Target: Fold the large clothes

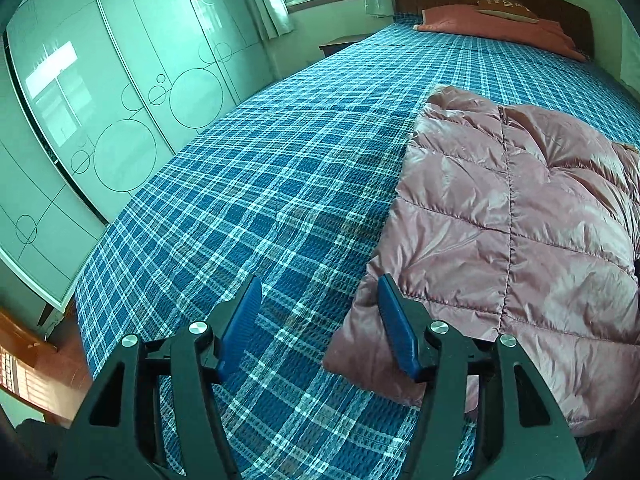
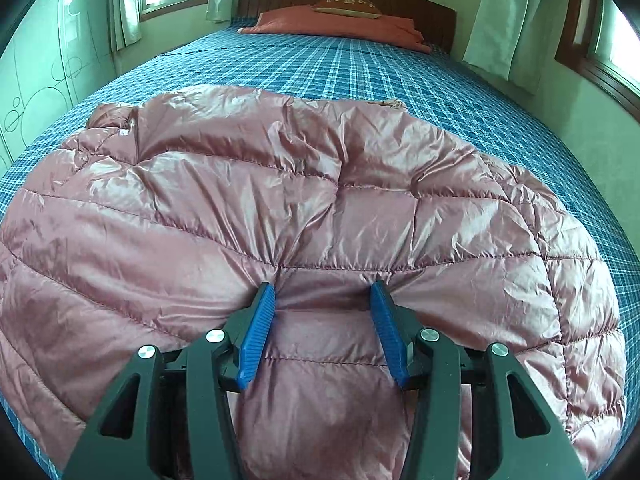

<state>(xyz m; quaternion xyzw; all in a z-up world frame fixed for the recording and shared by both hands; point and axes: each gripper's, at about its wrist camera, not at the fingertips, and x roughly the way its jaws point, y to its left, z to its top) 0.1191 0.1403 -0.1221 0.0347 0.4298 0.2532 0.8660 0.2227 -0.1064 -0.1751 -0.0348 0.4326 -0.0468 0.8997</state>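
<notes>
A pink quilted down jacket (image 2: pixel 320 208) lies folded on a blue plaid bed sheet (image 2: pixel 380 68). In the left wrist view the jacket (image 1: pixel 520 220) fills the right side. My left gripper (image 1: pixel 320 284) is open and empty, just above the sheet by the jacket's near left corner; its right finger overlaps that edge. My right gripper (image 2: pixel 322 288) is open, its blue fingertips (image 2: pixel 266 296) pressing down on the jacket's near middle with fabric between them.
A pink pillow (image 2: pixel 332 24) with a small brown cushion (image 2: pixel 348 4) lies at the wooden headboard (image 2: pixel 420 4). A glass-fronted wardrobe (image 1: pixel 100 92) stands along the bed's left side. Curtained windows are at the back and right. A nightstand (image 1: pixel 336 44) is beside the bed.
</notes>
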